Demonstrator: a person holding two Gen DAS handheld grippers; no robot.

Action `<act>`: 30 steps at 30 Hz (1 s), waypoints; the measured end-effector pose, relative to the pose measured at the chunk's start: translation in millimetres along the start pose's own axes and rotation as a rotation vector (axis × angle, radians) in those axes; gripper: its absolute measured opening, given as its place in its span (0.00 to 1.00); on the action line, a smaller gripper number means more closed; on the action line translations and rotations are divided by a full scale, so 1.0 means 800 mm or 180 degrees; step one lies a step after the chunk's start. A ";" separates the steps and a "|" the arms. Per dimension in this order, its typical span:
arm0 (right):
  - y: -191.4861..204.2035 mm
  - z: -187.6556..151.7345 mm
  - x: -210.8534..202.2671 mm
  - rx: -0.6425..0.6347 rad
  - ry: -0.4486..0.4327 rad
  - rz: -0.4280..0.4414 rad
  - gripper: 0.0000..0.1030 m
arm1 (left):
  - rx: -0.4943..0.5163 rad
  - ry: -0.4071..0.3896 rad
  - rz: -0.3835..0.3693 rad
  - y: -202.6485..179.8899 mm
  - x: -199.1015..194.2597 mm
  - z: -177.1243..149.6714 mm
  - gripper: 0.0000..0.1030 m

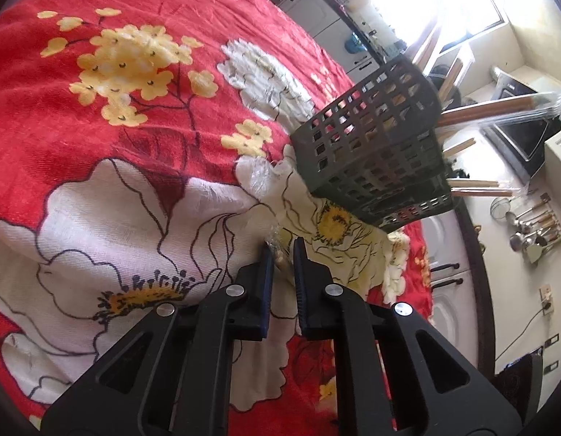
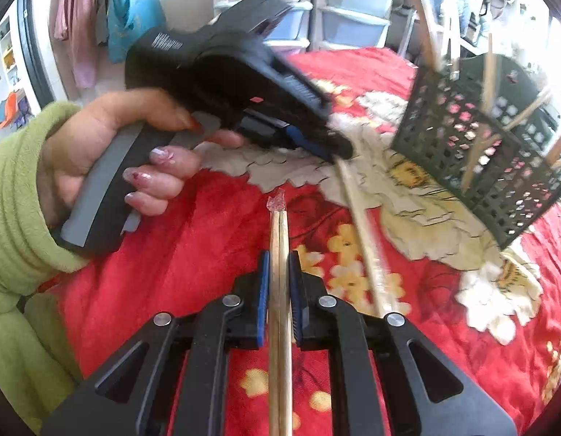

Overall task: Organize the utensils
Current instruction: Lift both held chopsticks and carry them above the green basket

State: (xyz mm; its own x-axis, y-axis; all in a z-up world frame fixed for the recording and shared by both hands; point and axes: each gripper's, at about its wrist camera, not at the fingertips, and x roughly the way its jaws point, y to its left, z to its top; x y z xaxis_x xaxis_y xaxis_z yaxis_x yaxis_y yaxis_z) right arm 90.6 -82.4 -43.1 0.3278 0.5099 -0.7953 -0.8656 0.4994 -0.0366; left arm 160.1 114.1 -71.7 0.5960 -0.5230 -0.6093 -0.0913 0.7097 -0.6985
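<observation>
A dark perforated utensil basket point(image 1: 375, 149) stands on the red floral cloth, with several wrapped chopstick pairs sticking out of it; it also shows in the right wrist view point(image 2: 476, 145). My left gripper point(image 1: 283, 250) is shut on the end of a plastic-wrapped chopstick pair point(image 1: 279, 254), just short of the basket. In the right wrist view that left gripper point(image 2: 342, 152) holds the long pale pair point(image 2: 364, 232) by its far end. My right gripper point(image 2: 279, 254) is shut on another wrapped chopstick pair point(image 2: 279, 239), pointing forward above the cloth.
The red floral cloth point(image 1: 135, 109) covers the whole table. A kitchen counter with hanging ladles point(image 1: 531, 232) lies beyond the table edge. Plastic drawers point(image 2: 353, 18) stand behind the table. The person's hand in a green sleeve point(image 2: 109, 152) holds the left tool.
</observation>
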 end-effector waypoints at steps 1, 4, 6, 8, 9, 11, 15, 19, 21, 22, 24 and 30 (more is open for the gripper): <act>-0.004 0.000 -0.006 0.0034 -0.0039 -0.0013 0.10 | 0.0028 -0.0045 -0.0015 -0.003 -0.006 0.000 0.07; -0.025 0.003 -0.023 0.0174 -0.0176 -0.0082 0.10 | 0.0093 -0.0156 -0.0035 -0.014 -0.019 0.000 0.06; -0.038 0.005 -0.037 0.0276 -0.0282 -0.0105 0.10 | 0.0160 -0.0228 -0.0059 -0.025 -0.028 0.000 0.05; -0.051 0.008 -0.051 0.0388 -0.0400 -0.0124 0.10 | 0.0245 -0.0304 -0.0084 -0.038 -0.039 0.000 0.05; -0.056 0.012 -0.055 0.0429 -0.0442 -0.0131 0.10 | 0.0283 -0.0332 -0.0101 -0.044 -0.043 0.000 0.05; -0.067 0.015 -0.067 0.0509 -0.0543 -0.0156 0.10 | 0.0369 -0.0394 -0.0128 -0.058 -0.051 -0.001 0.05; -0.084 0.023 -0.086 0.0640 -0.0707 -0.0203 0.10 | 0.0539 -0.0508 -0.0209 -0.087 -0.067 -0.004 0.04; -0.099 0.026 -0.102 0.0789 -0.0864 -0.0203 0.10 | 0.0681 -0.0597 -0.0294 -0.112 -0.080 -0.005 0.03; -0.103 0.028 -0.111 0.0846 -0.0940 -0.0209 0.10 | 0.0754 -0.0646 -0.0336 -0.126 -0.086 -0.004 0.03; -0.107 0.029 -0.116 0.0879 -0.0987 -0.0212 0.10 | 0.0777 -0.0663 -0.0352 -0.129 -0.089 -0.004 0.03; -0.108 0.032 -0.124 0.0913 -0.1049 -0.0219 0.10 | 0.0846 -0.0709 -0.0387 -0.141 -0.094 -0.002 0.03; -0.120 0.044 -0.149 0.1014 -0.1312 -0.0251 0.10 | 0.1016 -0.0812 -0.0457 -0.170 -0.105 0.004 0.03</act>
State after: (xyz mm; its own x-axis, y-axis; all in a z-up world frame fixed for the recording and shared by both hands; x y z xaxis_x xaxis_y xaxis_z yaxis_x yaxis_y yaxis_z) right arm 147.8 -166.5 76.7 0.5645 0.6635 -0.4910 -0.6955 0.7027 0.1500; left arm 124.9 63.3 75.8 0.7665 -0.5220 -0.3741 0.2342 0.7696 -0.5939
